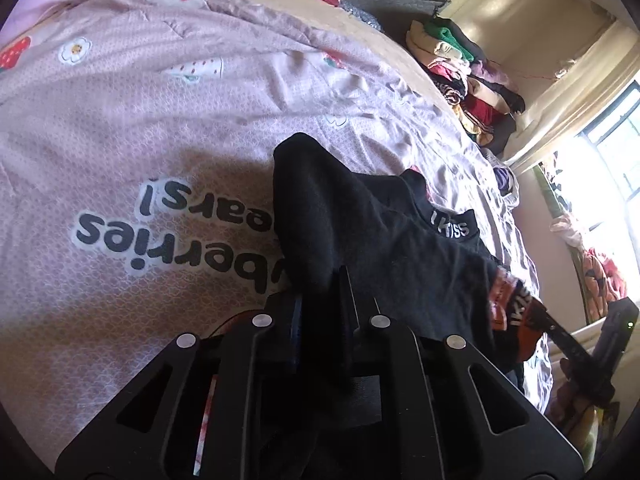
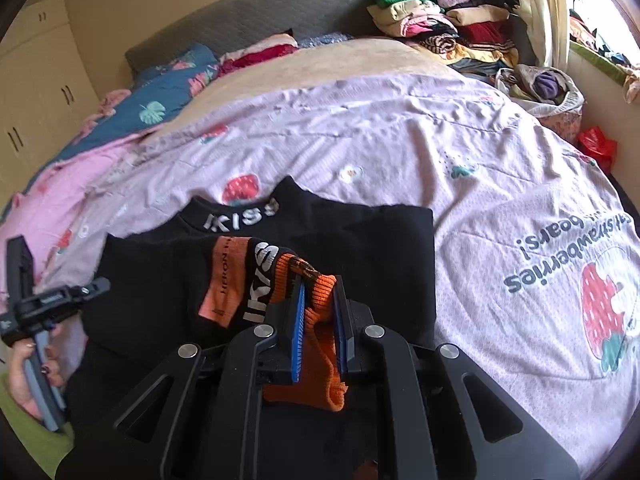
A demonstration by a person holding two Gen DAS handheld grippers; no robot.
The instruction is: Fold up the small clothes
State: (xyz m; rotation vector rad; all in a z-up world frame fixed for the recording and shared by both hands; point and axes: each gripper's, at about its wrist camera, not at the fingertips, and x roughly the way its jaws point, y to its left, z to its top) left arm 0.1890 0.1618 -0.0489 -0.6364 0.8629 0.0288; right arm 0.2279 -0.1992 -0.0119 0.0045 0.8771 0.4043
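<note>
A small black sweater (image 2: 360, 248) with a white-lettered collar (image 2: 240, 218) and orange cuffs lies on the pink bedspread (image 2: 420, 140). My right gripper (image 2: 320, 300) is shut on its orange ribbed cuff (image 2: 316, 316), held over the sweater's body. My left gripper (image 1: 320, 280) is shut on black fabric of the same sweater (image 1: 360, 220), lifted off the bed; its collar (image 1: 454, 222) shows beyond. The right gripper (image 1: 560, 332) with the orange cuff (image 1: 516, 312) shows at the right of the left wrist view. The left gripper's handle (image 2: 36, 300) and hand show at the left of the right wrist view.
A heap of folded clothes (image 2: 444, 24) sits at the far corner by the headboard (image 2: 248, 16). A bag of clothes (image 2: 540, 88) and a red bag (image 2: 598, 146) are beside the bed near the window. Blue and pink quilts (image 2: 160, 96) lie at the bed's left.
</note>
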